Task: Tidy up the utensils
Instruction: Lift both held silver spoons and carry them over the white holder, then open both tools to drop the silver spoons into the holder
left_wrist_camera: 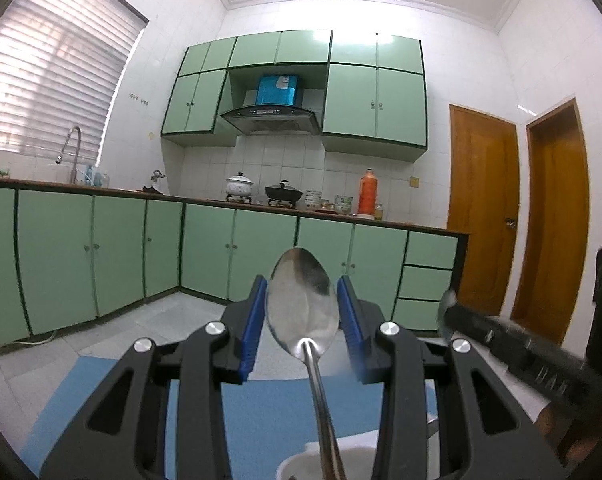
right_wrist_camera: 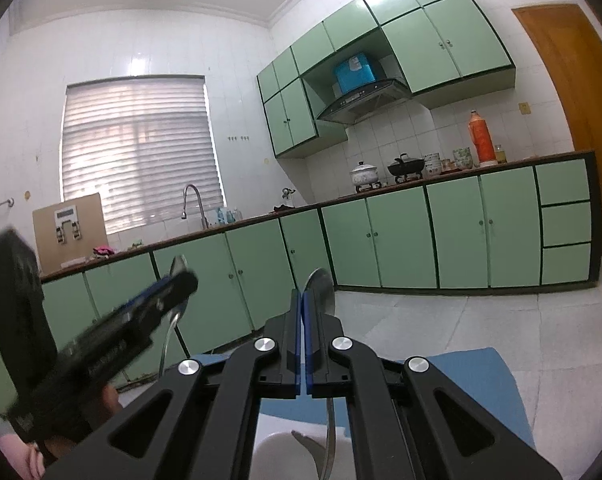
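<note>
A spoon (left_wrist_camera: 303, 304) is clamped by its bowl between the blue pads of the left gripper (left_wrist_camera: 303, 320), frame centre, handle trailing down toward a white holder (left_wrist_camera: 301, 466) at the bottom edge. The right gripper (right_wrist_camera: 302, 320) is pressed narrow on a second spoon (right_wrist_camera: 321, 288), above a white container (right_wrist_camera: 277, 454). Both spoons are judged not yet stowed.

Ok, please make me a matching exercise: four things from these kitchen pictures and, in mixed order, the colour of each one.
Things:
1. spoon in the left gripper
2. flask on the counter
3. door
4. lower cabinets

Colours:
a. green
b. orange
c. silver
d. brown

Pairs: 1-c, 2-b, 3-d, 4-a
</note>
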`<move>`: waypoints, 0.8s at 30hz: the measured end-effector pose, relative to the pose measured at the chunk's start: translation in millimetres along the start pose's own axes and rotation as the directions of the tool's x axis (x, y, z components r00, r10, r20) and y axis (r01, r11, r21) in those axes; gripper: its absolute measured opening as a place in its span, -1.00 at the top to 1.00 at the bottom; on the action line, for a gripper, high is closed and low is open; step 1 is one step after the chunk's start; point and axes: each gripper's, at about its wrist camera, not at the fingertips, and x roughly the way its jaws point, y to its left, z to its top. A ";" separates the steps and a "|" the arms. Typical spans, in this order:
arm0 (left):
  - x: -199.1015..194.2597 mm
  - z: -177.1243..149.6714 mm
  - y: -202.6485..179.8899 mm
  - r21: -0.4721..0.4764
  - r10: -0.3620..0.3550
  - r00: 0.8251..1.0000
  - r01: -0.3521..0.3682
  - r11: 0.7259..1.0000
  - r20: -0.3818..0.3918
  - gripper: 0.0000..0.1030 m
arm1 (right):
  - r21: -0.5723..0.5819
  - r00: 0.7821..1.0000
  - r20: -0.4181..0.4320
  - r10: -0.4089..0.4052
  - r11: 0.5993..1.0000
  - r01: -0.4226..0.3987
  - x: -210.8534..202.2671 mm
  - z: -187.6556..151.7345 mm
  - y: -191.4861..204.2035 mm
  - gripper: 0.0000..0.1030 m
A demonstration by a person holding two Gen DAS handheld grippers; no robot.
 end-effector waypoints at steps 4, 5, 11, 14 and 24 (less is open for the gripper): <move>-5.7 10.9 -1.1 -0.003 -0.013 0.999 0.013 1.000 0.040 0.33 | 0.000 1.000 0.012 0.010 1.000 -0.010 -3.8 3.3 2.2 0.97; -4.7 11.1 -1.0 0.002 -0.009 0.999 0.009 1.000 0.045 0.33 | 0.001 1.000 0.013 0.013 1.000 -0.013 -3.5 3.2 1.7 0.97; 5.9 -6.2 2.7 0.028 0.018 1.000 -0.018 0.999 -0.002 0.33 | 0.007 1.000 -0.016 0.011 1.000 -0.011 2.4 -5.1 -0.4 0.97; 3.2 -10.8 7.1 0.023 0.016 1.000 -0.016 1.000 -0.020 0.33 | 0.015 1.000 -0.029 0.011 1.000 -0.011 2.5 -9.7 -0.9 0.97; -6.1 -30.6 13.5 0.044 0.017 0.995 -0.012 0.999 -0.097 0.32 | 0.059 0.995 -0.100 -0.010 0.998 0.016 -7.3 -25.6 -9.2 0.91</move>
